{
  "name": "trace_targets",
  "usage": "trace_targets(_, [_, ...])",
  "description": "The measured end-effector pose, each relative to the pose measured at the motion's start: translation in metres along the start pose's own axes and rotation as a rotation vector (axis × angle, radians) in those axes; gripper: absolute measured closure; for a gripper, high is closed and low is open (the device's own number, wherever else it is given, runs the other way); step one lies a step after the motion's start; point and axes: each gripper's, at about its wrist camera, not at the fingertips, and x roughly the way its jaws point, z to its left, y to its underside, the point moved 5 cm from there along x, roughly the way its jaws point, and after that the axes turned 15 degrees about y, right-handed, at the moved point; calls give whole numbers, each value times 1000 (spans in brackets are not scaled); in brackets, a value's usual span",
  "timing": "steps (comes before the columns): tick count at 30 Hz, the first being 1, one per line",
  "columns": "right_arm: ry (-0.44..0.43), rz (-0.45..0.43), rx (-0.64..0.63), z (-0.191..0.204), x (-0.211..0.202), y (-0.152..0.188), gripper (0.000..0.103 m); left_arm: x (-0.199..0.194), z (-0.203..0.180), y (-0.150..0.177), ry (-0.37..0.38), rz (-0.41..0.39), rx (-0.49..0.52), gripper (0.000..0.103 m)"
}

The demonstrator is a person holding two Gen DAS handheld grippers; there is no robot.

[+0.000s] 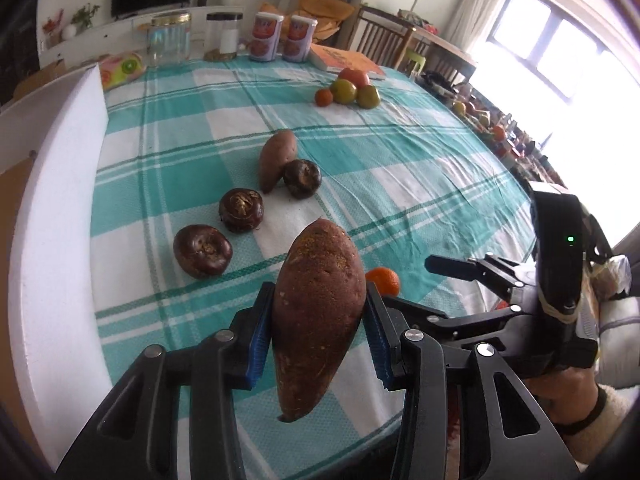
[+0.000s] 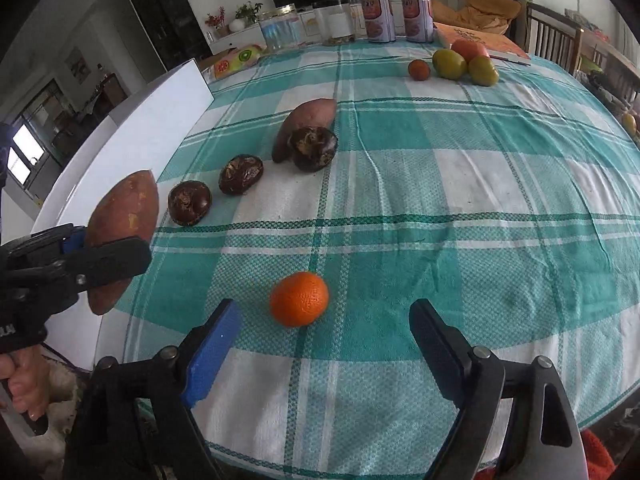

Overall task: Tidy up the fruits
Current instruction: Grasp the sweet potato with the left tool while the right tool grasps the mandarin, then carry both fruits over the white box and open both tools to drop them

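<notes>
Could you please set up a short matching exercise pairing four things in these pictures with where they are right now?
Things:
1. big sweet potato
2. lone orange
3. smaller sweet potato
4. book

Places:
A. on the cloth just ahead of the open right gripper
B. at the far edge of the table, behind the pile of green and orange fruit
C. clamped in the left gripper, off the cloth
D. lying against a dark brown water chestnut

Pairs: 1-C, 2-A, 3-D, 4-B

On the tablecloth [image 2: 440, 184], the orange [image 2: 299, 299] lies before three water chestnuts [image 2: 189, 202] in a row.
</notes>
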Motion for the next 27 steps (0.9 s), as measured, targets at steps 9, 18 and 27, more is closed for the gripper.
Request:
trace_targets(9, [-15,-3,38,6,-10,-15,70,-106,19,1,58,-161,-131,60])
trace_targets(18, [-418,-106,-101,163,-117,-64,70,-180,143,20,-318,-227,-279,59])
trace_targets(27, [-490,-24,-336,313,-85,-48,69,-192,203,82,-469,-203,-448,58])
